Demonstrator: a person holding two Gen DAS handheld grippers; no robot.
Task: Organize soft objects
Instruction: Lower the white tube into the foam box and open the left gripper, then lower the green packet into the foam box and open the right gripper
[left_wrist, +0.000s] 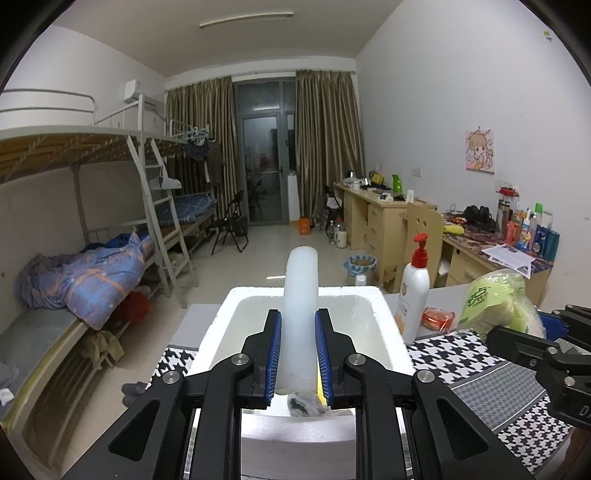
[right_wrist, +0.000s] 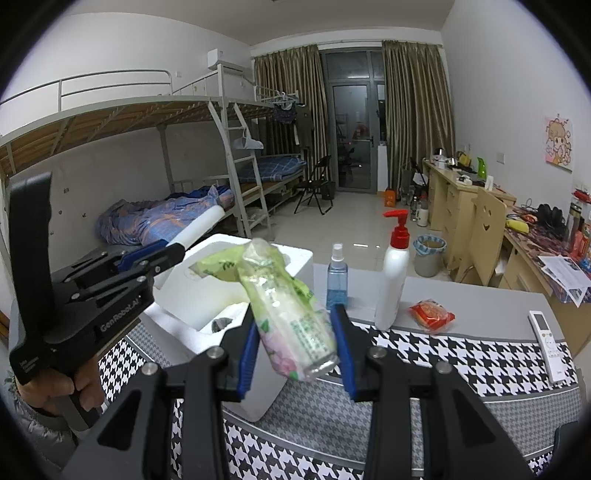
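Left wrist view: left tool (left_wrist: 298, 354) clamps white roll (left_wrist: 300, 317); right tool (right_wrist: 297, 354) grips tissue pack (right_wrist: 284, 306).

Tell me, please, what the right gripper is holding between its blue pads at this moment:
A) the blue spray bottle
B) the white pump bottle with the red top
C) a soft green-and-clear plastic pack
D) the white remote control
C: the right gripper is closed on the plastic pack, whereas the pump bottle, spray bottle and remote control all rest on the table.

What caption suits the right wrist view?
Right gripper holding a tissue pack beside a foam box.
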